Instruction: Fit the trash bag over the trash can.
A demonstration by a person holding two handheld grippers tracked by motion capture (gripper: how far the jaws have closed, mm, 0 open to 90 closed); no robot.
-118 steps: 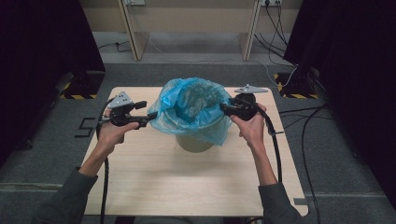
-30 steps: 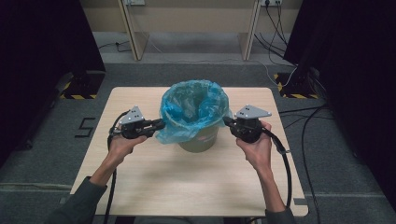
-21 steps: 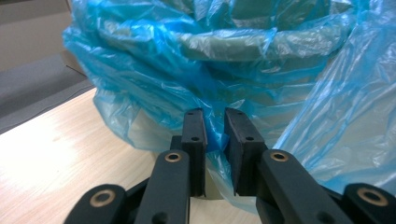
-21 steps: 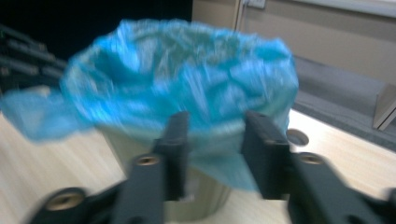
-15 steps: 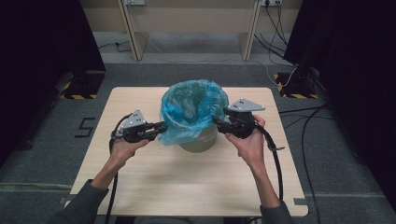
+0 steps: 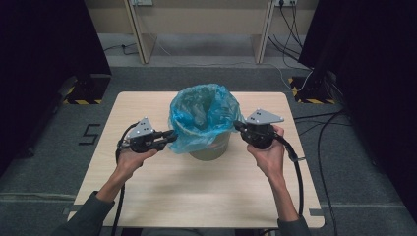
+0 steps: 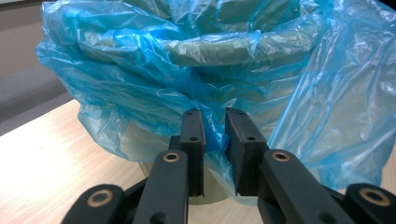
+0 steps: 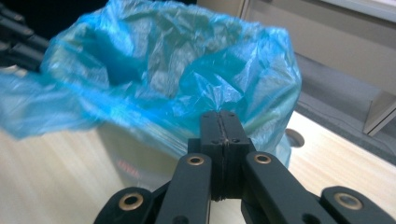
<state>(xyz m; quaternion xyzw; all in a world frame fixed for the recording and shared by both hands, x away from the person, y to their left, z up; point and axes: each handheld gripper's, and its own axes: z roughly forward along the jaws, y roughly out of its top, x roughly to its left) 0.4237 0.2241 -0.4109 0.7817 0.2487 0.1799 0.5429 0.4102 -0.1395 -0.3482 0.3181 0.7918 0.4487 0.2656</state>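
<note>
Bin: a round grey-green plastic waste bin (image 6: 210, 147) stands near the middle of the pale wooden table (image 6: 196, 191), between the 2 hands.
Liner: a thin, crinkled blue plastic bag (image 6: 201, 118) sits in the bin, its top folded out over the rim and hanging as a loose skirt down the outside.
Left gripper: the left gripper (image 6: 169, 136) is at the skirt on its side; in the left gripper view (image 7: 214, 135) the 2 jaws stand a little apart with a fold of blue film between them, so I judge it slack or only partly pinched, not clamped.
Right gripper: the right gripper (image 6: 237, 126) meets the bag on the other side; in the right gripper view (image 8: 220, 128) the jaws are pressed flat together right at the bag's edge, and I cannot tell whether any film is caught.
Risk 1: if the left jaws stay that loose, the film may slide out on the first pull.
Risk 2: an uneven pull, 1 side gripped and 1 not, could drag the liner off the rim.
Risk 3: a hard tug on such thin plastic could tear it, or tip the light bin.
</note>
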